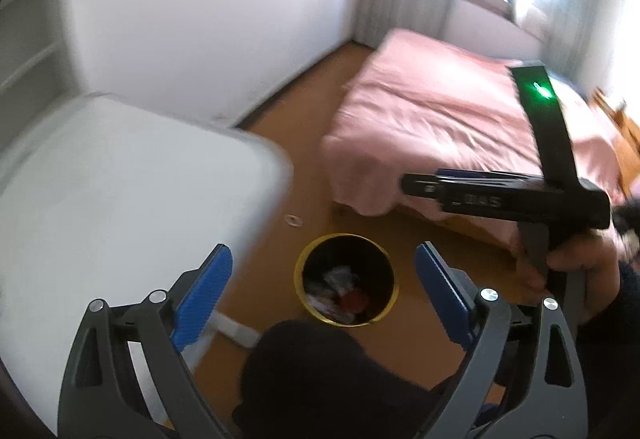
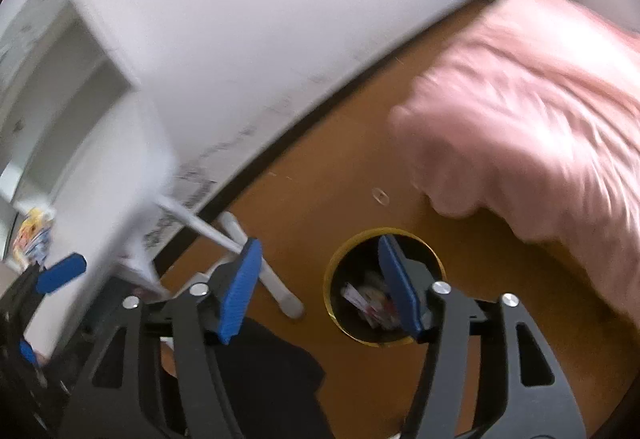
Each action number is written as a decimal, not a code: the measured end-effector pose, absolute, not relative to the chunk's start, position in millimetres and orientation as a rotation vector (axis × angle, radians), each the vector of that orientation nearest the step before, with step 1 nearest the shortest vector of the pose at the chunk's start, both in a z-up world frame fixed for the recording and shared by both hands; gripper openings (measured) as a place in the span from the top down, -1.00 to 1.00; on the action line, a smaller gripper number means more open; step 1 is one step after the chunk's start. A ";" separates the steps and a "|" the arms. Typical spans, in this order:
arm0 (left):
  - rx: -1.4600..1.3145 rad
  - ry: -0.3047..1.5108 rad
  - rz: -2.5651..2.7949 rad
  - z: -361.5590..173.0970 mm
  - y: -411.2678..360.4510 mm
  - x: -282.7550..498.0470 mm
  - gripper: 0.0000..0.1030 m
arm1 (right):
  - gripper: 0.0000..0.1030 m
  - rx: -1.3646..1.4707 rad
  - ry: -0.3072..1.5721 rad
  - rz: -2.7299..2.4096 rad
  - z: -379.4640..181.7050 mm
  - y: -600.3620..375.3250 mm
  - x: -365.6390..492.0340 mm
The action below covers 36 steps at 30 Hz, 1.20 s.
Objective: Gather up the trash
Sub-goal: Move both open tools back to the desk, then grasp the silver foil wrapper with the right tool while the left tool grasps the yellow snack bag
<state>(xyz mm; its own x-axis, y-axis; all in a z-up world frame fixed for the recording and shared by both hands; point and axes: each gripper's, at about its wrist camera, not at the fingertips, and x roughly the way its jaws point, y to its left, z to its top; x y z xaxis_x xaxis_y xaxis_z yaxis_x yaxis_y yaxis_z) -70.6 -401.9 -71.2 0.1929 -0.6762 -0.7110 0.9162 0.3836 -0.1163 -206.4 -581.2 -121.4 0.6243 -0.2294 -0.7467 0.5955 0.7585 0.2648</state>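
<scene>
A round bin (image 1: 347,280) with a yellow rim and black inside stands on the brown floor and holds crumpled white and red trash (image 1: 344,295). My left gripper (image 1: 323,293) is open and empty, high above the bin. The right gripper shows from the side at the right of the left wrist view (image 1: 504,195), held in a hand. In the right wrist view my right gripper (image 2: 320,285) is open and empty above the bin (image 2: 386,285), its right finger (image 2: 398,283) over the bin's mouth. Trash (image 2: 370,303) shows inside.
A white table (image 1: 120,207) fills the left, with white legs (image 2: 256,259) on the floor. A bed with a pink cover (image 1: 448,119) stands at the right. A small clear ring (image 1: 293,220) lies on the floor beyond the bin. A colourful packet (image 2: 34,235) sits at far left.
</scene>
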 end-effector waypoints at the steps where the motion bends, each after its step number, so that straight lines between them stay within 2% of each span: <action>1: 0.346 0.768 -1.118 -64.2 -381.6 -57.2 -0.75 | -0.19 0.491 0.755 -0.452 -111.9 -567.3 -192.3; 6: 0.269 0.753 -0.857 -47.1 -273.9 7.7 -0.75 | -0.30 0.318 0.767 -0.178 -79.8 -487.0 -105.6; 13: 0.148 0.809 -0.495 -55.5 -129.6 65.9 -0.75 | -0.37 0.040 0.818 0.190 -66.3 -347.5 21.7; 20: 0.010 0.873 -0.304 -67.7 -37.8 87.9 -0.75 | -0.37 -0.236 0.824 0.372 -74.4 -243.7 100.8; 25: 0.001 0.878 -0.240 -71.2 -13.9 104.5 -0.75 | -0.37 -0.341 0.833 0.398 -88.9 -219.0 129.0; 26: 0.005 0.877 -0.231 -70.3 -13.2 109.1 -0.75 | -0.31 -0.353 0.841 0.393 -93.3 -216.9 133.0; 27: 0.008 0.873 -0.227 -69.9 -10.1 109.3 -0.75 | -0.17 -0.360 0.850 0.391 -97.0 -216.1 135.2; 28: 0.017 0.866 -0.223 -68.1 -10.8 114.9 -0.75 | -0.14 -0.358 0.845 0.393 -98.9 -213.0 137.0; 30: 0.031 0.858 -0.221 -63.9 -11.1 118.1 -0.75 | 0.10 -0.344 0.820 0.400 -92.7 -215.1 131.4; 31: 0.039 0.853 -0.223 -62.1 -13.6 122.9 -0.75 | 0.13 -0.325 0.803 0.404 -88.9 -221.2 126.5; 32: 0.044 0.847 -0.222 -60.6 -15.0 129.7 -0.75 | 0.26 -0.304 0.791 0.410 -84.8 -224.8 122.2; 36: 0.050 0.834 -0.244 -53.1 -29.5 148.8 -0.75 | 0.28 -0.187 0.755 0.402 -68.6 -249.3 101.7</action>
<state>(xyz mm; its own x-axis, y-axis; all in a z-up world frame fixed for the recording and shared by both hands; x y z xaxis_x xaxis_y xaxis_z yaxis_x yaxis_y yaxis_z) 148.8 -29.5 -53.1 0.6458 -0.1950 -0.7382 0.2343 0.9708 -0.0515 101.7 -249.3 -68.6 0.6571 0.2867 -0.6971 -0.4189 0.9078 -0.0216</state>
